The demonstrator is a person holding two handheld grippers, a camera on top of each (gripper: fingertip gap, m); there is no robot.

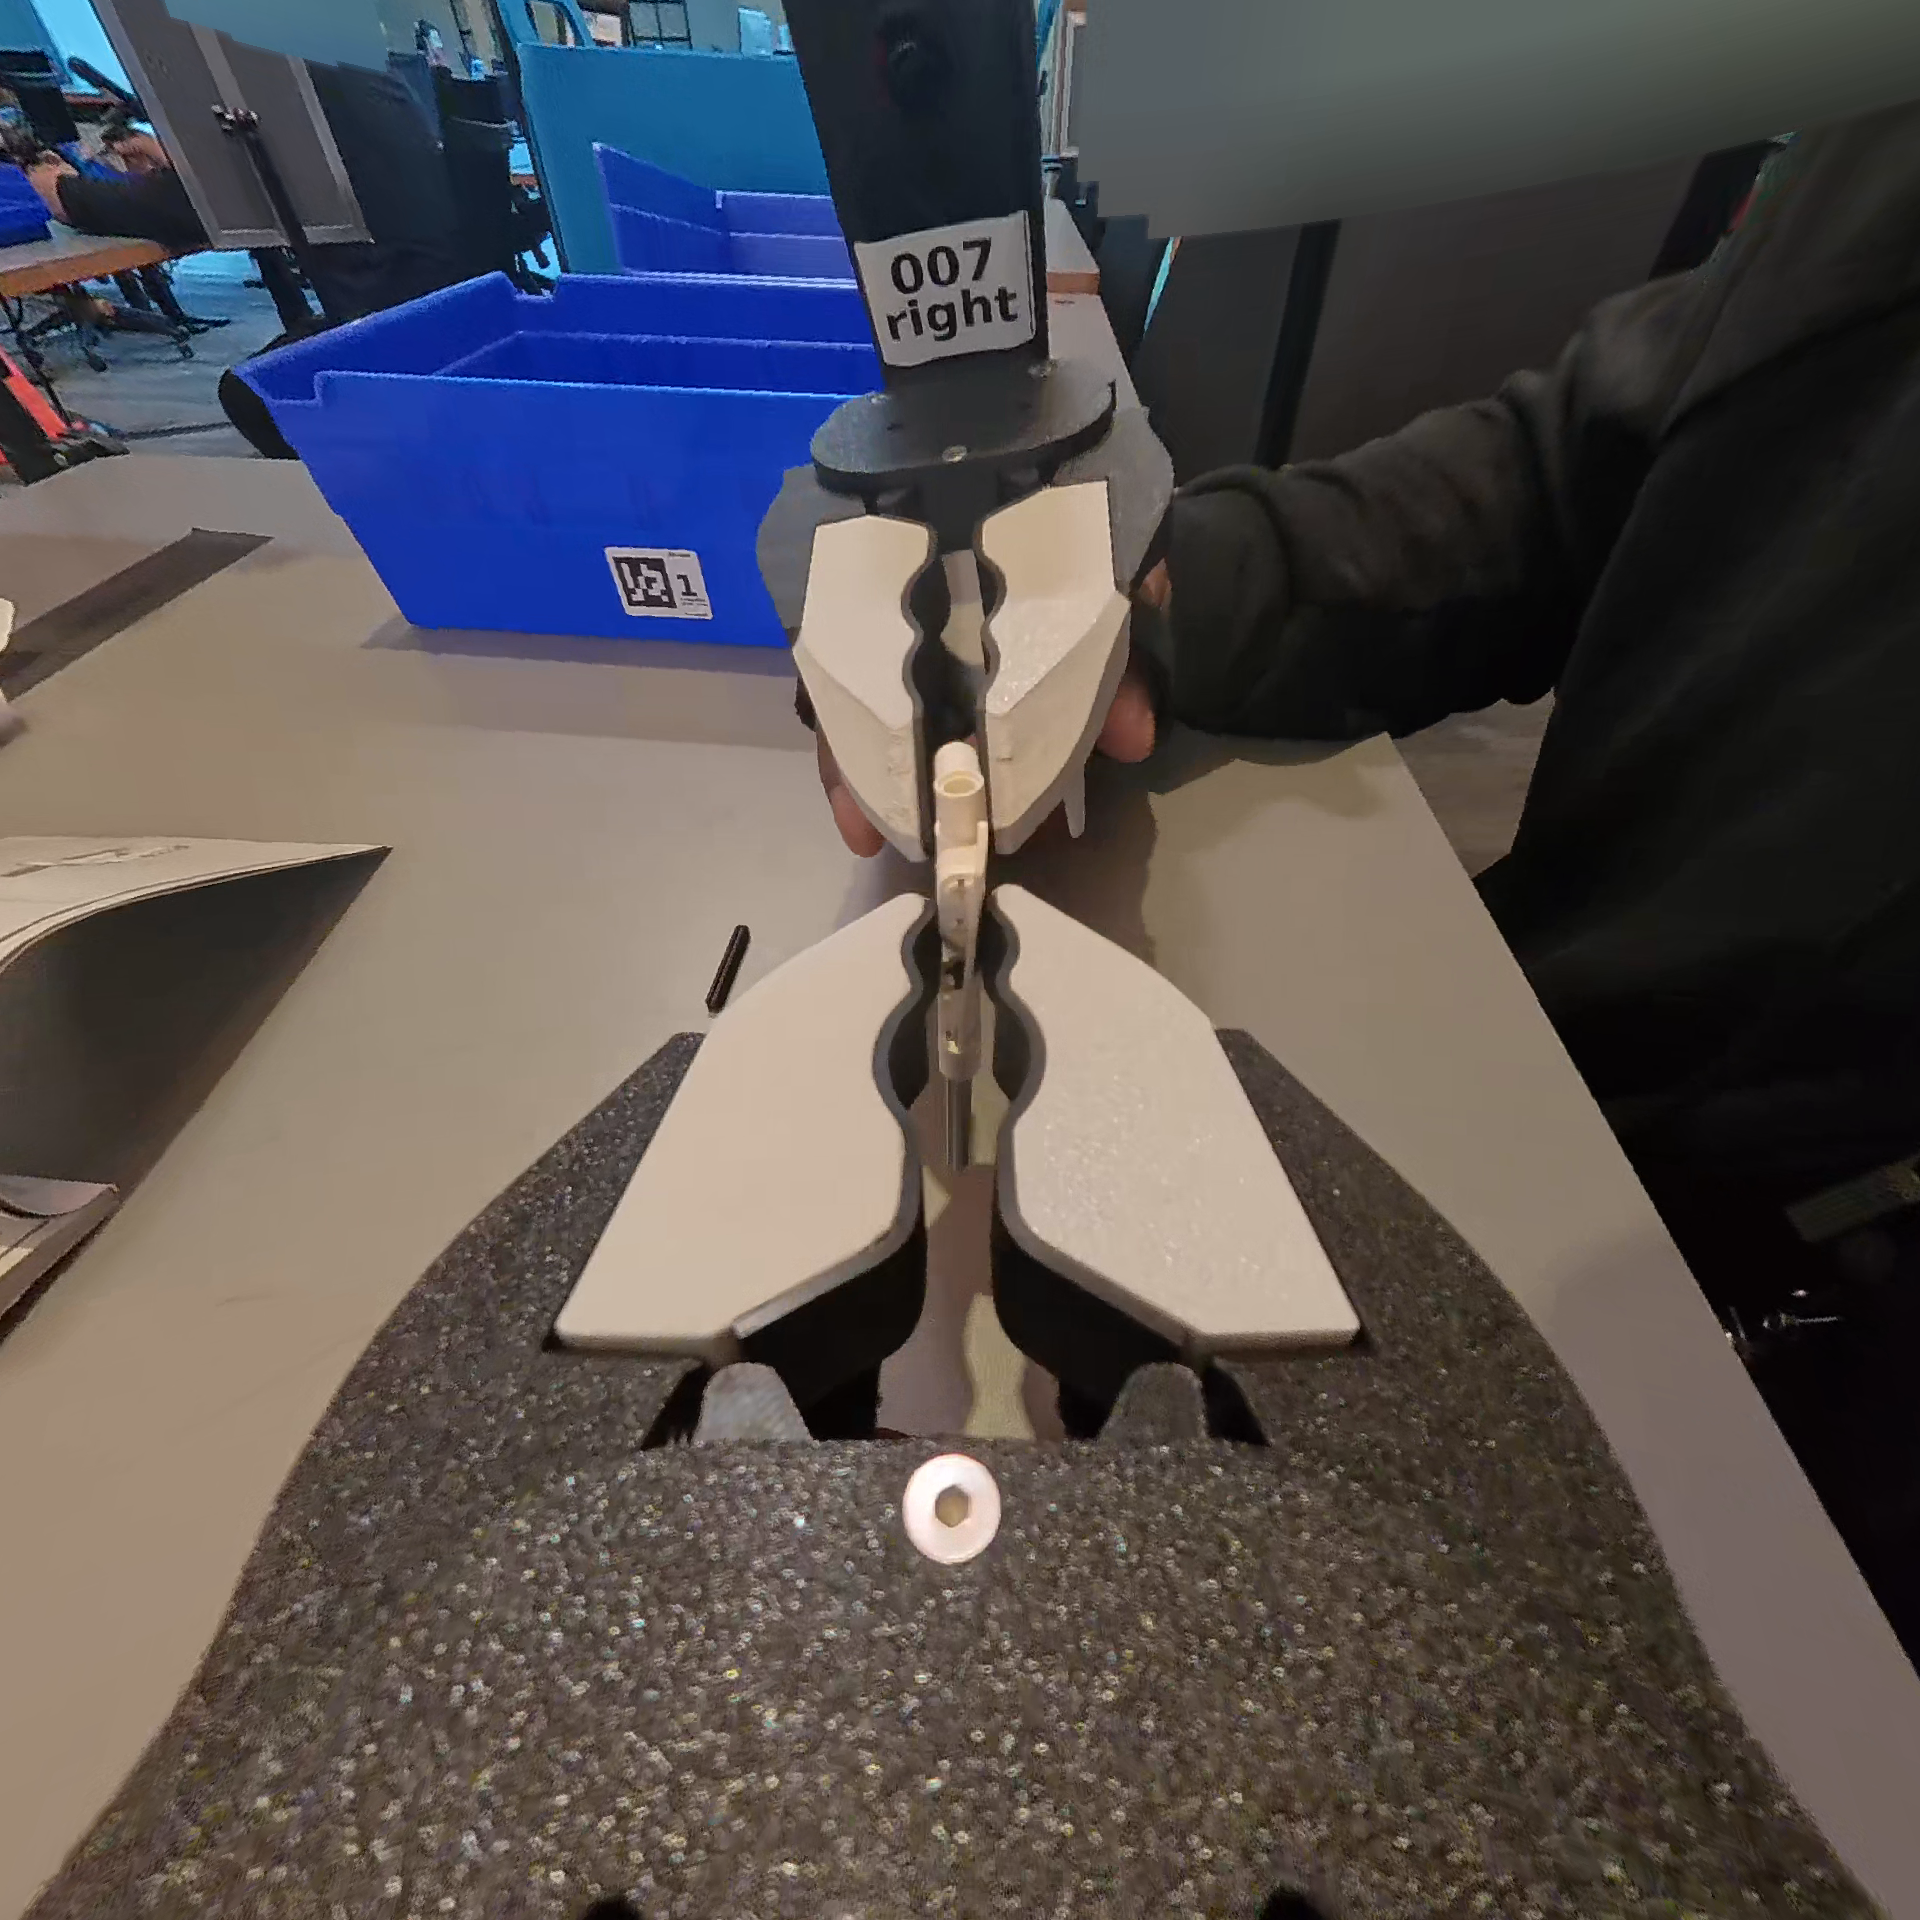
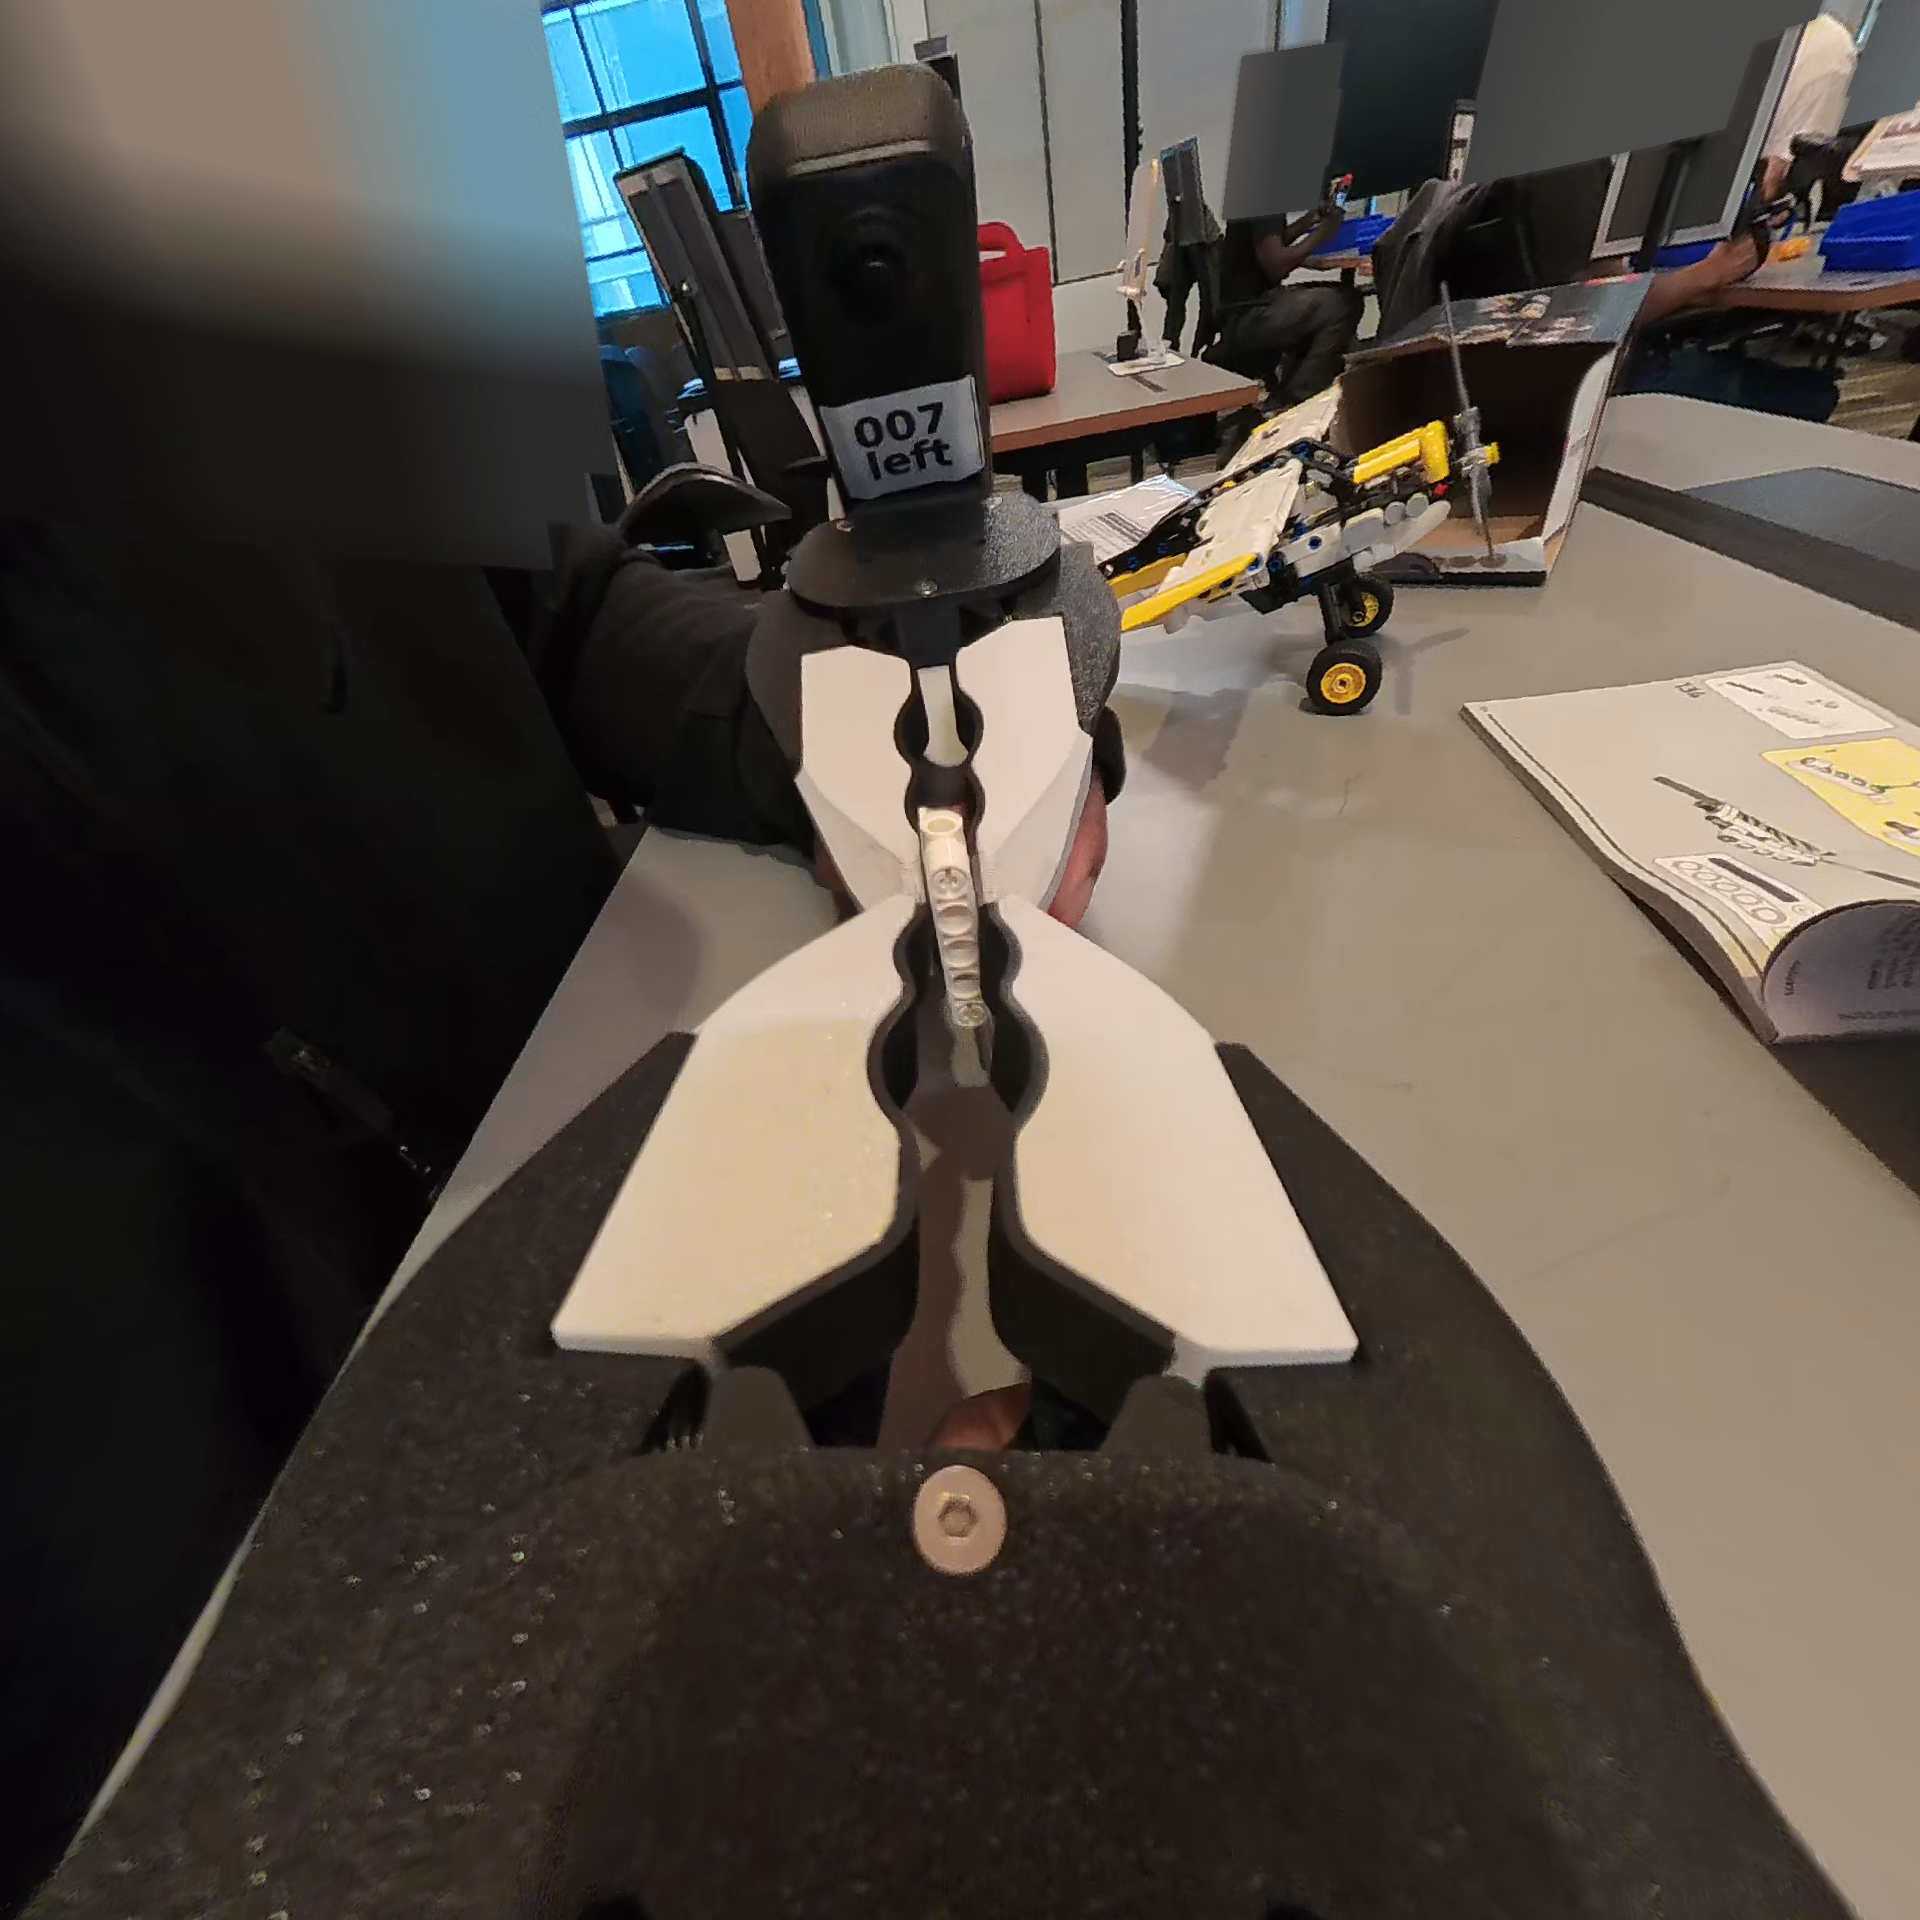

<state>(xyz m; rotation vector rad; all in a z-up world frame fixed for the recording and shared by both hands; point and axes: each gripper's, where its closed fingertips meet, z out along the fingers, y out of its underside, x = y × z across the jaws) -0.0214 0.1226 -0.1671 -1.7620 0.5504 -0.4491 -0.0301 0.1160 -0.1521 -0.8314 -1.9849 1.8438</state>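
1. Left gripper (image 1: 958, 914), frame centre, jaws nearly closed, pinching white holed beam (image 1: 956, 883) with grey rod (image 1: 957, 1117).
2. Right gripper (image 2: 958, 914) clamps its other end, steadying it above grey table (image 1: 416, 748).

A grey table (image 1: 312, 727) carries everything near at hand. On it stand a blue plastic bin (image 1: 540, 457) bearing a small coded sticker, a short black rod (image 1: 727, 966) lying loose just beside the near gripper, and an open booklet (image 1: 156, 914). Farther along the table rest a yellow-and-white brick-built vehicle (image 2: 1309, 540) on black wheels, an open cardboard box (image 2: 1507, 416) tipped on its side behind it, and an open instruction booklet (image 2: 1714, 831).
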